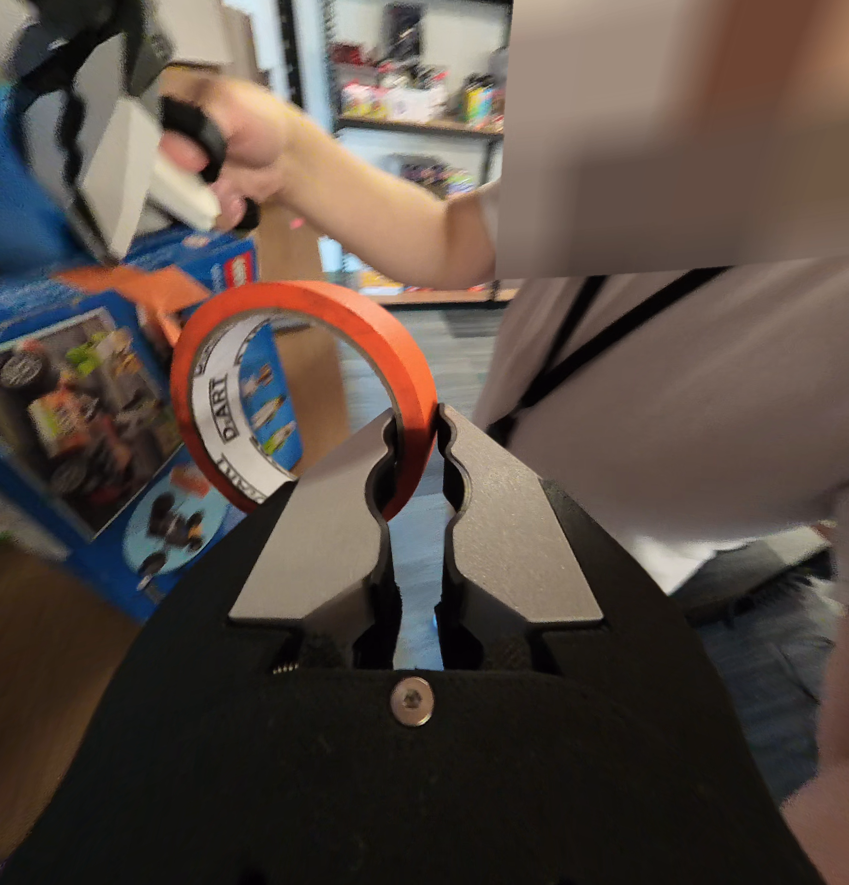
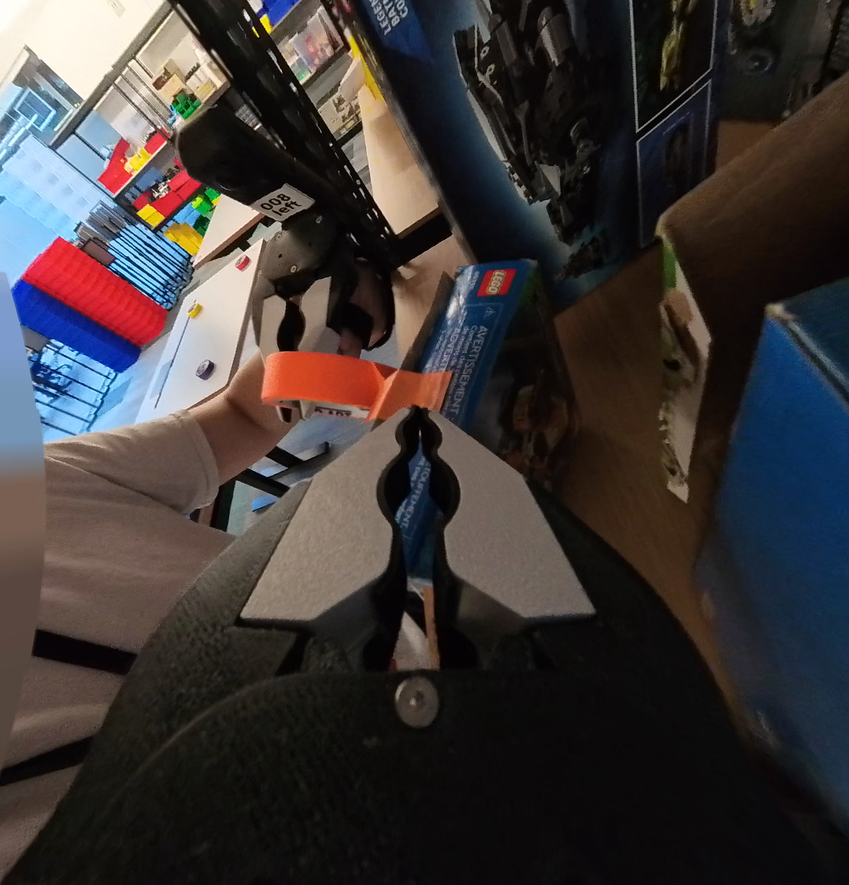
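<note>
Left wrist view — left gripper [image 1: 416,421]: its grey jaws are pinched on the wall of an orange tape roll [image 1: 298,378], one finger inside the ring, one outside
Left wrist view — roll: held up in the air, tilted, its white inner core facing the camera
Left wrist view — loose end [image 1: 139,287]: an orange strip runs from the top of the roll up and left toward the other tool
Left wrist view — surroundings: a blue toy box [image 1: 77,407] stands just behind the roll on a wooden surface; a person's hand [image 1: 250,139] grips the far tool, much blurred
Right wrist view — right gripper [image 2: 418,413]: the jaws are closed at the tips, nipping the free end of the tape [image 2: 413,383]
Right wrist view — roll: seen edge-on, just beyond the fingertips, with the left gripper holding its far side
Right wrist view — surroundings: the blue box lies right behind the strip; a brown carton [image 2: 652,383] and dark shelving sit to the right
Risk — slip: only the very tip of the strip is caught, so a sharp pull would likely free it
Risk — fouling: the sticky strip hangs near the box, and drifting closer could bond it there
Risk — tear or twist: pulling off-line from the roll may fold the tape on itself
</note>
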Demonstrator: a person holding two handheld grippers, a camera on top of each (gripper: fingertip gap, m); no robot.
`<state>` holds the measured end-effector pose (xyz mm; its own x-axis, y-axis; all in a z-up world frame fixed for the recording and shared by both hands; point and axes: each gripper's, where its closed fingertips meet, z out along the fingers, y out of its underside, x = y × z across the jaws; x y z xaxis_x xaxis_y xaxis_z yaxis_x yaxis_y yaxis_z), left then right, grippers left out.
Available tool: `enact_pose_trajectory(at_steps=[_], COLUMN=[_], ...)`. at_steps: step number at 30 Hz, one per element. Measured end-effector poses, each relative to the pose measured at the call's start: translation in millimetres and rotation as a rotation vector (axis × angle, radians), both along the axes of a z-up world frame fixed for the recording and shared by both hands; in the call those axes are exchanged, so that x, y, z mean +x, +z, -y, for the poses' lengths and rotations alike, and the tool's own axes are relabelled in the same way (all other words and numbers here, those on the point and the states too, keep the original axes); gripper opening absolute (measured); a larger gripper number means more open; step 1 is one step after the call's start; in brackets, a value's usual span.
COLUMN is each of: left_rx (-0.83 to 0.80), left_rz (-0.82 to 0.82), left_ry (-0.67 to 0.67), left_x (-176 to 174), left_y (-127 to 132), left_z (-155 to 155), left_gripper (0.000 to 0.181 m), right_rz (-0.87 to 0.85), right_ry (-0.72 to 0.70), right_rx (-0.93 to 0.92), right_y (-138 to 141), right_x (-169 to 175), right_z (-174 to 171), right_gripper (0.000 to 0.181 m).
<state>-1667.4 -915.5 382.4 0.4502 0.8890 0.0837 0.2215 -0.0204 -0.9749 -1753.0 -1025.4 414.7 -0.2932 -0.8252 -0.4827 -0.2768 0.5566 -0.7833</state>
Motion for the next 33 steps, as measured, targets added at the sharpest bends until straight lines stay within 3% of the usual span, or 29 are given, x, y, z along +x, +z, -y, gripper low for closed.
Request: enact_pose_trajectory(at_steps=[10, 25, 28, 33], left_rx=[-0.297, -0.42, -0.443, -0.437], left_rz=[0.205, 0.287, 0.486, 0.464], left_ry=[0.14, 0.264, 0.312, 0.321], left_x=[-11, -12, 1, 1], left_y=[-33, -65, -98, -109], left_z=[9, 27, 41, 38], left_gripper=[0.009, 0.01, 0.008, 0.007], right_rz=[-0.008, -0.064, -0.063, -0.028], right_ry=[-0.004, -0.005, -0.018, 0.009], right_rx=[-0.024, -0.065, -0.086, -0.072], right_y=[-1, -3, -2, -1], right_x=[-3, -1, -5, 0], right_z=[1, 1, 4, -1], right_gripper=[0.0, 0.0, 0.0, 0.0])
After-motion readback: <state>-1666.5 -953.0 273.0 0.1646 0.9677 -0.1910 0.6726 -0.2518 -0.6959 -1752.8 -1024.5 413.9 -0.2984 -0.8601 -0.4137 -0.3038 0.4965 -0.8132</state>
